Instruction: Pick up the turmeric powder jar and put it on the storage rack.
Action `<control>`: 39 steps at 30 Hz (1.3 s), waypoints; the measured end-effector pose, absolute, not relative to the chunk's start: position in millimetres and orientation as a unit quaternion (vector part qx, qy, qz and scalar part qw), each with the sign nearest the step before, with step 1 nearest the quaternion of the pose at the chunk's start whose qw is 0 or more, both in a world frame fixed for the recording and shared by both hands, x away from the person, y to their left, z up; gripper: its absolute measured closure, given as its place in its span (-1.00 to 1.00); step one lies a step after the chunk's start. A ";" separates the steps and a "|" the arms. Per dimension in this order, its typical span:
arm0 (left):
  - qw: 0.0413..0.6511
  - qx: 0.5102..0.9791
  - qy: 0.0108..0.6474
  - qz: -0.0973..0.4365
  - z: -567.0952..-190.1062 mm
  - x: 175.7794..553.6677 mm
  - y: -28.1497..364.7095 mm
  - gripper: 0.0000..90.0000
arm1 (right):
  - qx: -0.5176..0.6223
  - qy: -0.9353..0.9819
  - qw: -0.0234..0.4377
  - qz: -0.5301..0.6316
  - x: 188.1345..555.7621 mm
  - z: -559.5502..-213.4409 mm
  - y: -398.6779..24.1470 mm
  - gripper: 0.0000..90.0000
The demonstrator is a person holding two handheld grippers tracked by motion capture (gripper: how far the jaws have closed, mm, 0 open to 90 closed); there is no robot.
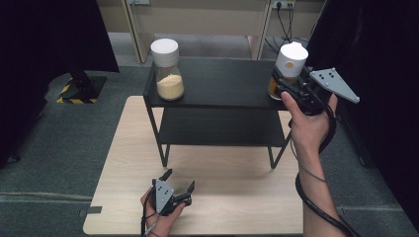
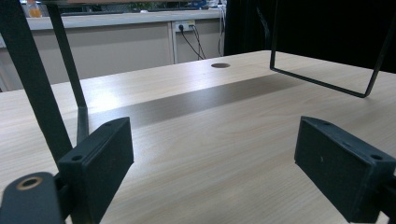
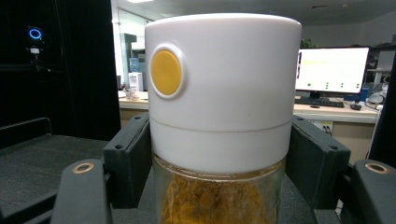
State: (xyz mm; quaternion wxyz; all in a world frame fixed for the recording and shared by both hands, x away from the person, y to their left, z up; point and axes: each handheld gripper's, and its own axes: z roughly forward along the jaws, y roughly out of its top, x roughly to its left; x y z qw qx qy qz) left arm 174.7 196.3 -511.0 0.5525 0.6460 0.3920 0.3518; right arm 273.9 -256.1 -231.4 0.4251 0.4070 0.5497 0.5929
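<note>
At the shelf's right edge I have the right hand-held gripper [image 1: 289, 81] clamped on the spice jar [image 1: 288, 69] — left hand-held gripper [image 1: 178, 181] gapes empty near the bench's [image 1: 237, 197] front edge.

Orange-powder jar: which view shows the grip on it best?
The right gripper view. The orange-powder jar sits close up there, the right gripper with its jaws pressed on either side just under the white cap. The high view shows the jar small at the black shelf edge, partly behind the gripper.
</note>
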 end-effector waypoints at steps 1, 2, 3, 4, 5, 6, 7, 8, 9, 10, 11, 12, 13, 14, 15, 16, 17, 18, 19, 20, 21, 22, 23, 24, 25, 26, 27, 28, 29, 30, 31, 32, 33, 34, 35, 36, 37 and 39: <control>0.552 0.646 0.392 0.352 -511.0 174.7 196.2 -0.75 | 0.407 0.550 0.426 0.593 274.2 -231.6 -255.9 -0.32; 0.552 0.647 0.391 0.352 -510.9 174.6 196.1 -0.75 | 0.406 0.550 0.425 0.593 274.7 -231.8 -256.1 -0.32; 0.552 0.646 0.391 0.352 -511.1 174.6 196.1 -0.75 | 0.407 0.550 0.425 0.593 275.1 -231.6 -255.9 -0.32; 0.551 0.648 0.390 0.353 -510.7 174.6 196.3 -0.75 | 0.407 0.550 0.425 0.593 275.5 -231.3 -255.7 -0.32; 0.551 0.648 0.390 0.352 -510.7 174.6 196.3 -0.75 | 0.407 0.550 0.424 0.593 275.8 -231.1 -255.6 -0.32; 0.553 0.646 0.391 0.352 -511.1 174.7 196.1 -0.75 | 0.407 0.550 0.424 0.593 276.0 -231.1 -255.5 -0.32; 0.552 0.648 0.391 0.352 -510.6 174.8 196.4 -0.75 | 0.407 0.550 0.424 0.593 276.2 -231.2 -255.6 -0.32; 0.551 0.648 0.391 0.352 -510.5 174.8 196.4 -0.75 | 0.407 0.550 0.424 0.593 276.3 -231.1 -255.9 -0.33; 0.552 0.647 0.391 0.351 -510.9 174.9 196.1 -0.75 | 0.406 0.551 0.424 0.593 276.5 -231.2 -256.1 -0.33; 0.552 0.647 0.390 0.352 -510.9 174.9 196.0 -0.75 | 0.405 0.550 0.425 0.594 276.4 -231.4 -256.0 -0.34; 0.551 0.648 0.390 0.352 -510.7 174.7 196.2 -0.75 | 0.405 0.551 0.425 0.593 276.3 -230.9 -255.8 -0.37; 0.552 0.648 0.389 0.352 -510.8 174.7 196.3 -0.75 | 0.405 0.552 0.425 0.591 276.1 -230.1 -255.4 -0.40; 0.552 0.648 0.389 0.352 -510.7 174.7 196.4 -0.75 | 0.407 0.551 0.427 0.589 275.6 -229.6 -254.0 -0.46; 0.552 0.648 0.390 0.352 -510.7 174.8 196.4 -0.75 | 0.407 0.551 0.430 0.588 275.0 -229.3 -252.8 -0.50; 0.552 0.648 0.390 0.352 -510.7 174.9 196.4 -0.75 | 0.407 0.552 0.428 0.589 274.7 -228.9 -252.7 -0.53; 0.552 0.648 0.390 0.351 -510.6 174.8 196.4 -0.75 | 0.407 0.553 0.427 0.589 274.4 -228.6 -252.5 -0.56; 0.552 0.648 0.390 0.352 -510.6 174.7 196.4 -0.75 | 0.406 0.552 0.430 0.587 273.3 -228.9 -251.2 -0.59; 0.551 0.649 0.390 0.351 -510.4 174.7 196.5 -0.75 | 0.405 0.553 0.431 0.587 272.5 -228.9 -251.2 -0.61; 0.552 0.648 0.390 0.351 -510.5 174.7 196.5 -0.75 | 0.405 0.554 0.432 0.586 271.7 -228.8 -250.7 -0.65; 0.552 0.648 0.390 0.351 -510.5 174.7 196.5 -0.75 | 0.406 0.554 0.432 0.585 271.1 -228.8 -250.4 -0.67; 0.552 0.648 0.390 0.351 -510.5 174.7 196.6 -0.75 | 0.406 0.554 0.432 0.585 270.5 -228.9 -250.4 -0.68; 0.552 0.648 0.391 0.351 -510.6 174.7 196.6 -0.75 | 0.405 0.554 0.431 0.586 269.6 -229.0 -250.8 -0.69; 0.552 0.648 0.390 0.351 -510.6 174.7 196.6 -0.75 | 0.405 0.553 0.432 0.586 268.2 -229.2 -250.9 -0.70; 0.552 0.648 0.390 0.351 -510.6 174.7 196.6 -0.75 | 0.404 0.554 0.432 0.586 267.4 -229.4 -251.3 -0.71; 0.552 0.648 0.390 0.351 -510.5 174.7 196.6 -0.75 | 0.403 0.554 0.431 0.588 266.2 -229.8 -251.7 -0.71; 0.552 0.648 0.390 0.351 -510.5 174.8 196.6 -0.75 | 0.401 0.555 0.433 0.587 264.2 -230.0 -251.9 -0.72; 0.553 0.647 0.391 0.351 -510.8 174.8 196.3 -0.75 | 0.400 0.556 0.433 0.586 262.8 -230.0 -251.9 -0.72; 0.553 0.647 0.390 0.351 -510.8 174.7 196.3 -0.75 | 0.399 0.558 0.435 0.584 261.0 -230.1 -251.6 -0.73; 0.553 0.647 0.390 0.351 -510.9 174.7 196.3 -0.75 | 0.395 0.560 0.438 0.582 258.9 -230.7 -251.6 -0.73; 0.553 0.647 0.390 0.351 -510.9 174.7 196.3 -0.75 | 0.393 0.561 0.439 0.581 257.5 -231.1 -251.6 -0.73; 0.551 0.648 0.390 0.352 -510.5 174.6 196.4 -0.75 | 0.392 0.561 0.440 0.582 255.9 -231.7 -251.8 -0.73; 0.551 0.649 0.389 0.352 -510.5 174.5 196.3 -0.75 | 0.390 0.562 0.440 0.582 254.0 -232.3 -252.3 -0.73; 0.551 0.648 0.389 0.352 -510.6 174.5 196.3 -0.75 | 0.390 0.562 0.439 0.583 252.6 -232.9 -252.4 -0.73; 0.550 0.650 0.389 0.353 -510.2 174.4 196.5 -0.75 | 0.389 0.563 0.438 0.583 251.3 -233.4 -252.8 -0.73; 0.551 0.648 0.389 0.352 -510.6 174.4 196.3 -0.75 | 0.388 0.563 0.436 0.585 250.2 -233.9 -253.4 -0.74; 0.551 0.648 0.389 0.352 -510.6 174.5 196.3 -0.75 | 0.388 0.564 0.434 0.585 249.0 -234.6 -253.7 -0.74; 0.551 0.648 0.389 0.352 -510.6 174.5 196.4 -0.75 | 0.388 0.565 0.434 0.585 247.9 -235.5 -254.1 -0.74; 0.552 0.648 0.389 0.352 -510.7 174.4 196.4 -0.75 | 0.387 0.565 0.431 0.587 245.8 -238.1 -254.9 -0.74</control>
